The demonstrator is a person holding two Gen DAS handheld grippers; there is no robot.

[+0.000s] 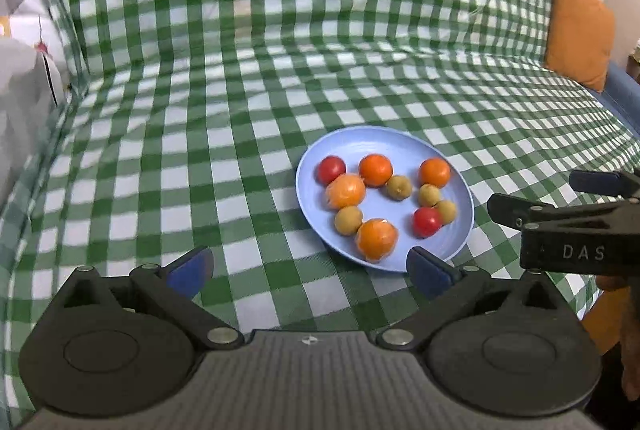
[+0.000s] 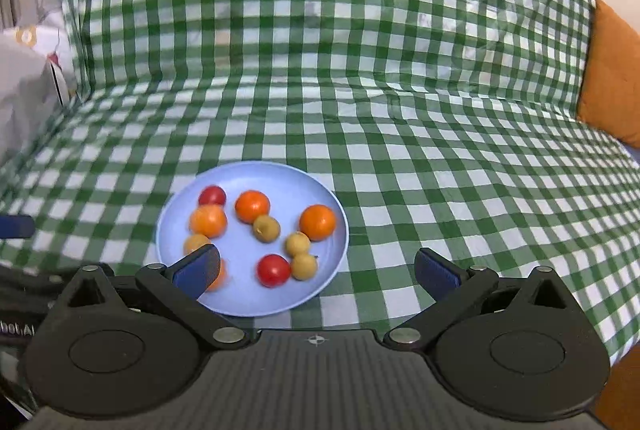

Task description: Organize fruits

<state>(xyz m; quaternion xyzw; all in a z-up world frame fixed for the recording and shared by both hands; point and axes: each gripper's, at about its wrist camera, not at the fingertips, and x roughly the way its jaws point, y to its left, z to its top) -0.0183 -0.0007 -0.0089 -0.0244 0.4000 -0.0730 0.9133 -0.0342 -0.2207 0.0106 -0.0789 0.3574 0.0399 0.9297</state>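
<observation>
Both jaws gape empty near the fruit-filled blue plate point(image 1: 460, 190).

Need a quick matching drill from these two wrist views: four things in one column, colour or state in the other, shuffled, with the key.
Things:
1. plate
2. cushion
3. cloth
4. left gripper

Colour or state:
A. green and white checks
B. open, nothing between its fingers
C. light blue, holding the fruit
D. orange, at the far right edge

Pairs: 1-C, 2-D, 3-A, 4-B
</observation>
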